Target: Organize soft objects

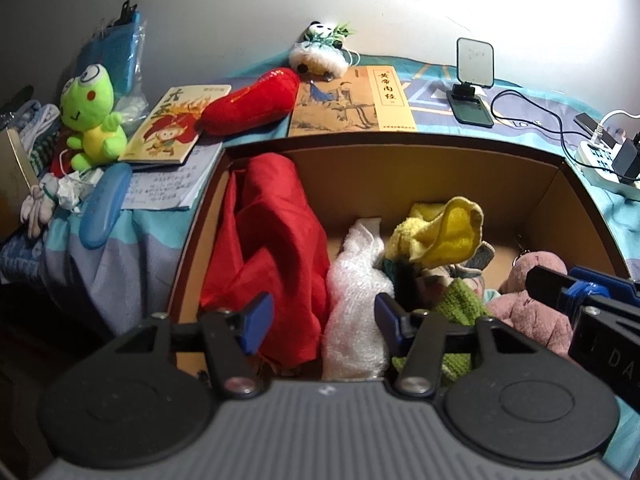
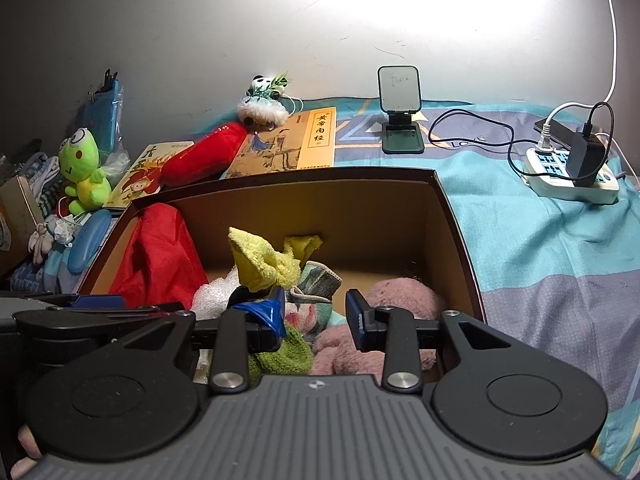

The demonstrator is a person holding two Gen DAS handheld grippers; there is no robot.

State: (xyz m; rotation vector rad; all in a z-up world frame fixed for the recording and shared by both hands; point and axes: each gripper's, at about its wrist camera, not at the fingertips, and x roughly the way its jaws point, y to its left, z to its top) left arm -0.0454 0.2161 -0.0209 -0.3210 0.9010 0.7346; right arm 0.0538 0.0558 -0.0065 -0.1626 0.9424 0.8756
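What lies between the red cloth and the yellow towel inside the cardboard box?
A white bubble wrap piece lies between the red cloth and the yellow towel, in the cardboard box. The left wrist view shows it best.

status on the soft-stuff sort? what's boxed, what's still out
Boxed: red cloth, yellow towel, pink plush in the cardboard box. In hand: nothing; left gripper and right gripper hover open. Left out: frog plush, red plush, panda plush.

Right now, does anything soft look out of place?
Yes: the frog and red plush sit outside the box, among books, while other soft things are already inside. Both grippers, left and right, hang open.
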